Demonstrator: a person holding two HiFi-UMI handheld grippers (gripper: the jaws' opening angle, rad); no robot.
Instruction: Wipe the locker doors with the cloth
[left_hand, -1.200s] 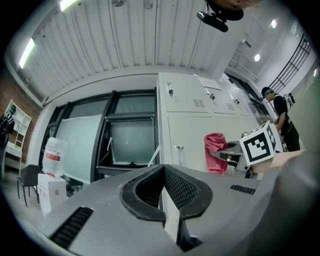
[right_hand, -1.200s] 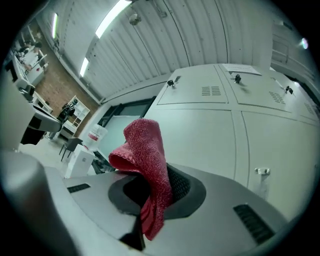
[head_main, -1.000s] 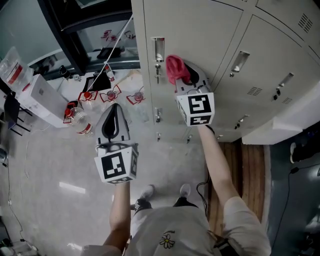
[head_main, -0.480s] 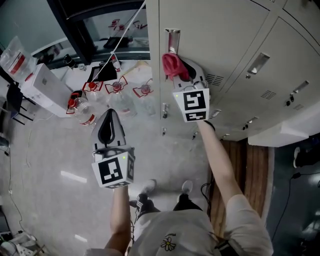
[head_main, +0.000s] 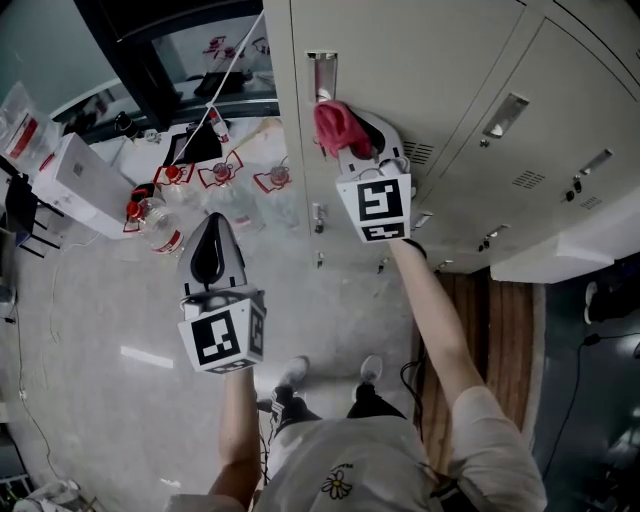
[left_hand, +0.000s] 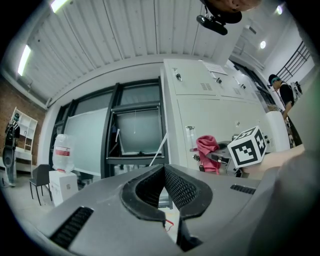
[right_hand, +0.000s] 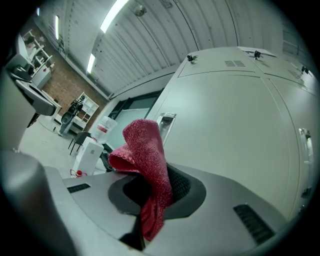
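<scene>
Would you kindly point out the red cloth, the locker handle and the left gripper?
red cloth (head_main: 333, 126): head view, bunched middle.
locker handle (head_main: 320, 70): head view, metal recess.
left gripper (head_main: 217, 220): head view, shut jaw tips.

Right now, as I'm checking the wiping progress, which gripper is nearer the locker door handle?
Right. The right gripper, shut on the cloth, is close up to the handle; the left gripper is off to the left, away from the lockers.

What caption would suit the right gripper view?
Right gripper with jaws shut on a red cloth, facing a pale locker door.
</scene>
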